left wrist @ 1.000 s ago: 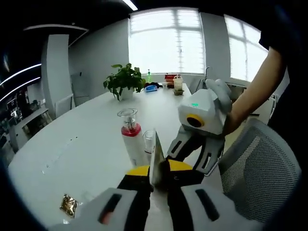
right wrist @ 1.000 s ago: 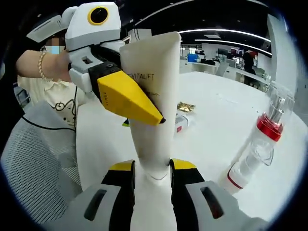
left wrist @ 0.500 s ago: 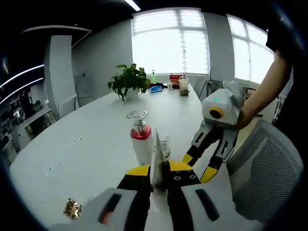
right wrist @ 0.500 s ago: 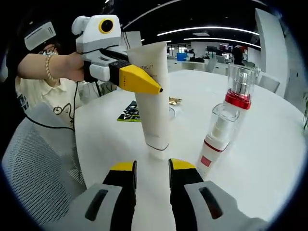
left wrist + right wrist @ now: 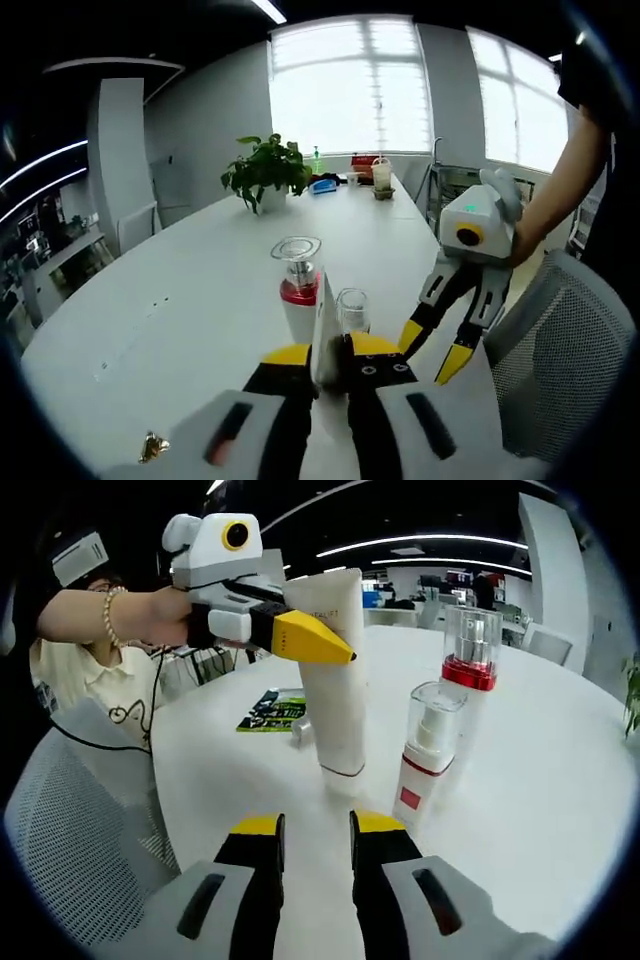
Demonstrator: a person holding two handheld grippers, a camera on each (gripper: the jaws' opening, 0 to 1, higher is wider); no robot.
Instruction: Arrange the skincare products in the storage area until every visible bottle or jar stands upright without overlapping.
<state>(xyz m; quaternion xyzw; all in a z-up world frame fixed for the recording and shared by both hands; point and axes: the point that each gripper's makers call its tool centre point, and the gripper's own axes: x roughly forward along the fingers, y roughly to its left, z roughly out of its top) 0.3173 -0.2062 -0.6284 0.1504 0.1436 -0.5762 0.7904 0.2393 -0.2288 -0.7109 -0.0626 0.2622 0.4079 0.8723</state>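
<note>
A white tube (image 5: pixel 336 685) stands cap-down on the white table (image 5: pixel 520 810), its upper end pinched by my left gripper (image 5: pixel 340 655), which is shut on it. In the left gripper view the tube (image 5: pixel 324 325) shows edge-on between my left gripper's (image 5: pixel 325 352) jaws. Just right of the tube stand a small pump bottle with a clear cap (image 5: pixel 425 750) and a taller bottle with a red collar (image 5: pixel 469 655), both upright. My right gripper (image 5: pixel 313 825) is open and empty, a little short of the tube's base; it (image 5: pixel 430 350) hangs with its yellow fingertips apart.
A grey mesh chair (image 5: pixel 70 820) stands at the table's edge by a person's arm (image 5: pixel 110 615). A green booklet (image 5: pixel 270 708) lies behind the tube. A potted plant (image 5: pixel 265 168) and small items (image 5: pixel 372 175) sit at the far end. A gold wrapper (image 5: pixel 152 445) lies near the left gripper.
My right gripper, whose jaws stood around the tube's lower end, has drawn back and is empty. The left gripper keeps hold of the tube, which now stands beside the two bottles.
</note>
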